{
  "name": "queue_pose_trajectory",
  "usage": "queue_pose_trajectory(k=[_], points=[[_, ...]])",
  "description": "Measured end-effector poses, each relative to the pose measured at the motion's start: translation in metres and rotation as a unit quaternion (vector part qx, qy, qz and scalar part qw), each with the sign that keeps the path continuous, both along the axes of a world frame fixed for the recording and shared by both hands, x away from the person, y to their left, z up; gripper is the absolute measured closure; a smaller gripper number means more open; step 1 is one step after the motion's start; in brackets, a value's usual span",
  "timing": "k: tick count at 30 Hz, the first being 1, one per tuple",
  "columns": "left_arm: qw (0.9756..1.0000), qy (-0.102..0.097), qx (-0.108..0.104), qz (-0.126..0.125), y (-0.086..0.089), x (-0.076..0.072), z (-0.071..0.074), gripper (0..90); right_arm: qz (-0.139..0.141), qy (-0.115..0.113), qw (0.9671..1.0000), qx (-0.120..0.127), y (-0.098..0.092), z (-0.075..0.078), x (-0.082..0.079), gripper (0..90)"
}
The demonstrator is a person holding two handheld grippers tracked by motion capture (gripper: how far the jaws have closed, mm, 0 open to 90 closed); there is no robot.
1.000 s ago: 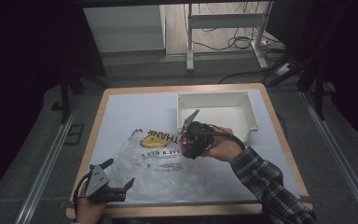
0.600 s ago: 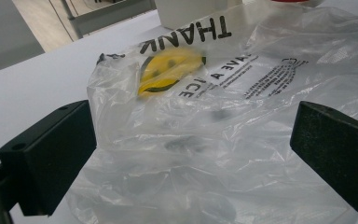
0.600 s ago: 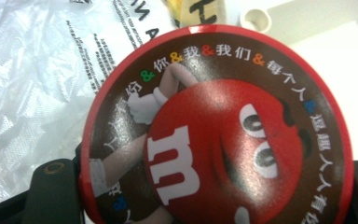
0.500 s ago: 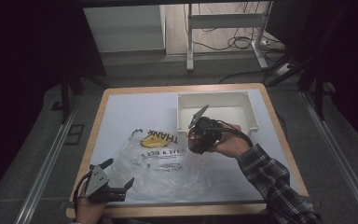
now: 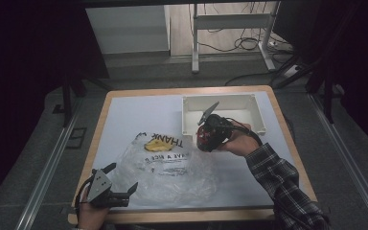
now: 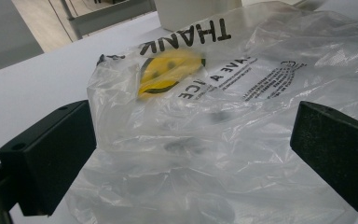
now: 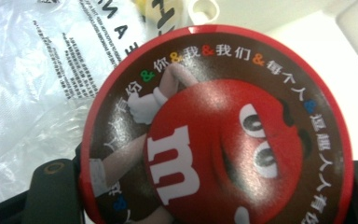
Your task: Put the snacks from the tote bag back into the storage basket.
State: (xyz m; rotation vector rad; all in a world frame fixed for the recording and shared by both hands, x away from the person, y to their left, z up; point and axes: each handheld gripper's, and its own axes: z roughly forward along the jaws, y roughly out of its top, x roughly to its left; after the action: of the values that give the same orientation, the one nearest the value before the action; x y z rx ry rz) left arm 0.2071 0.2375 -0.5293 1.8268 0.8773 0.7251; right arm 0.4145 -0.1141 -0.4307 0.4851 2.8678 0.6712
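A round red M&M's candy tin point(image 7: 214, 135) with a brown rim and printed characters is clamped between the jaws of my right gripper point(image 7: 212, 191). In the high view that gripper point(image 5: 206, 137) holds the tin point(image 5: 201, 143) above the table, just in front of the white bin's near-left corner. A clear plastic bag point(image 5: 172, 167) with a yellow smiley and "THANK" print lies flat at mid-table. My left gripper point(image 5: 122, 178) rests at the front left, open, jaws pointing at the bag's edge. In the left gripper view the bag point(image 6: 214, 93) lies between and beyond the wide-apart jaws point(image 6: 193, 154), which do not press it.
A white rectangular bin point(image 5: 254, 103) stands at the back right of the white table top point(image 5: 124, 115), which has a wooden border. A plaid sleeve comes in from the bottom right. Dark floor, metal rails and cables surround the table.
My right gripper has carried the red tin a little to the right and farther back, toward the white bin. The left gripper and the bag have stayed put.
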Motion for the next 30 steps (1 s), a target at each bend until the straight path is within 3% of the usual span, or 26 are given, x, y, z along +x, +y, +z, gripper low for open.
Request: queue_pose_trajectory(k=[30], points=[[1.0000,0.001,0.003,0.000,0.000,0.000,0.000,0.1,-0.014,-0.002,0.9999,0.000,0.001,-0.011,0.041,25.5]])
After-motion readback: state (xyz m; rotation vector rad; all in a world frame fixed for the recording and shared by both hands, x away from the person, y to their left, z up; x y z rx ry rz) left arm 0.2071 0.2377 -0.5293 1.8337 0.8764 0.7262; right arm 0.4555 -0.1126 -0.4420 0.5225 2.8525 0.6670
